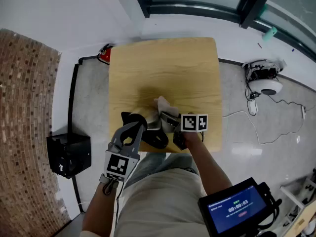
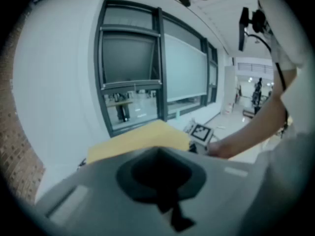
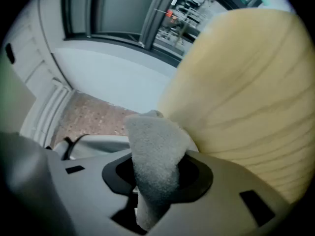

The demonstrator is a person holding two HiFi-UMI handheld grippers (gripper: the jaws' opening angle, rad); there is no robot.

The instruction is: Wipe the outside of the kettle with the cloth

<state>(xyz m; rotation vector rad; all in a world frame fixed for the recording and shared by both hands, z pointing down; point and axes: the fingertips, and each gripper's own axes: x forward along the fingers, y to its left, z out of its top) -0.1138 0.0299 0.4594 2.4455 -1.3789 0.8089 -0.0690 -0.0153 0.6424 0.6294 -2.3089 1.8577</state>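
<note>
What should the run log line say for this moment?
right tool: shut on cloth, cloth at kettle | left tool: shut, empty, beside kettle | kettle: near front edge of table

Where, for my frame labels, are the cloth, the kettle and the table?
cloth (image 3: 155,156), right gripper view, fuzzy middle fold
kettle (image 1: 149,121), head view, shiny metal side
table (image 1: 163,68), head view, bare wooden top

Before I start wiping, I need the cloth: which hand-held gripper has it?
The right hand-held gripper, whose jaws are shut on the grey cloth. The left hand-held gripper shows nothing between its jaws.
</note>
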